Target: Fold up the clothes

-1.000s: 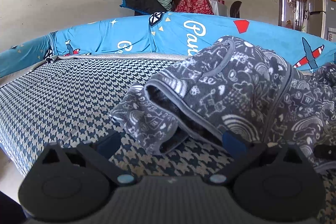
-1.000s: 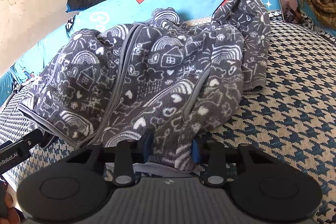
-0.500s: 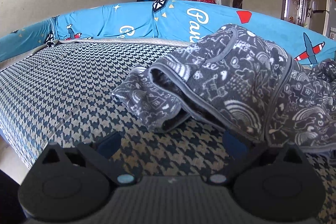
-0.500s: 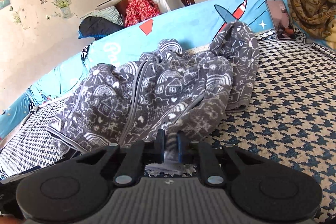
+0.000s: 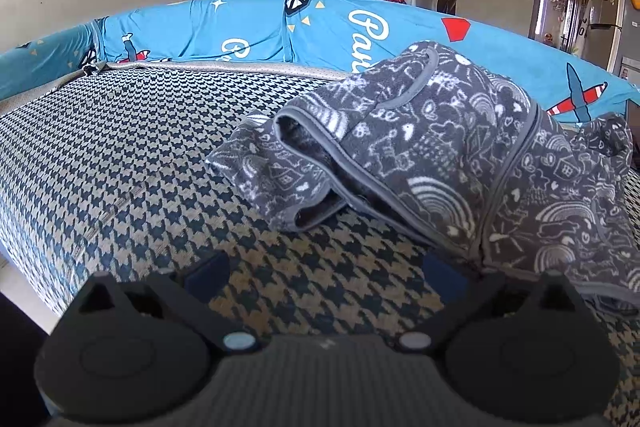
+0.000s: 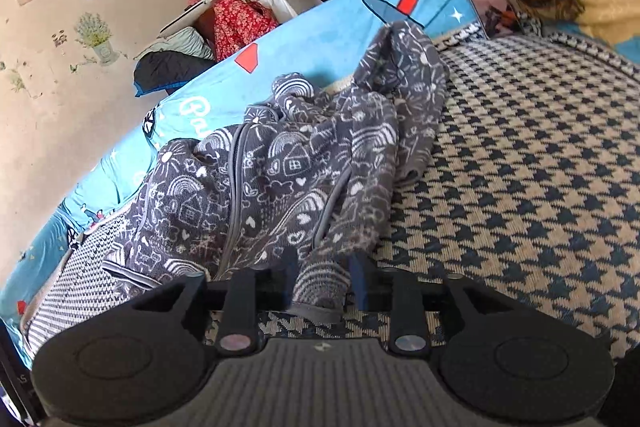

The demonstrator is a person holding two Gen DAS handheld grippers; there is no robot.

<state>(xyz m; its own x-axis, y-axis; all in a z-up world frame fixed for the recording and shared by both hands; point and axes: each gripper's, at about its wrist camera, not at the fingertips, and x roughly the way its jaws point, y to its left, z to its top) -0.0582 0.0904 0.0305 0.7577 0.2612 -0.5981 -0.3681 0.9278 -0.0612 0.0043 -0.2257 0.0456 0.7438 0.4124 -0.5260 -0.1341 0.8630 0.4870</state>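
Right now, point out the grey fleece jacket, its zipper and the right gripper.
grey fleece jacket (image 6: 288, 167), right wrist view, patterned front panel.
zipper (image 5: 508, 183), left wrist view, middle of the grey strip.
right gripper (image 6: 322, 283), right wrist view, between fingertips.

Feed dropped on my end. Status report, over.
Left gripper open, empty. Right gripper shut on grey jacket hem. Jacket crumpled on checked mattress. Nothing in the way.

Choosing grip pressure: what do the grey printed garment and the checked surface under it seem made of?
Grey garment: likely fleece; matte, fuzzy nap, soft thick folds. Checked surface: apparently a flat woven cover, houndstooth weave visible, matte, lying taut.
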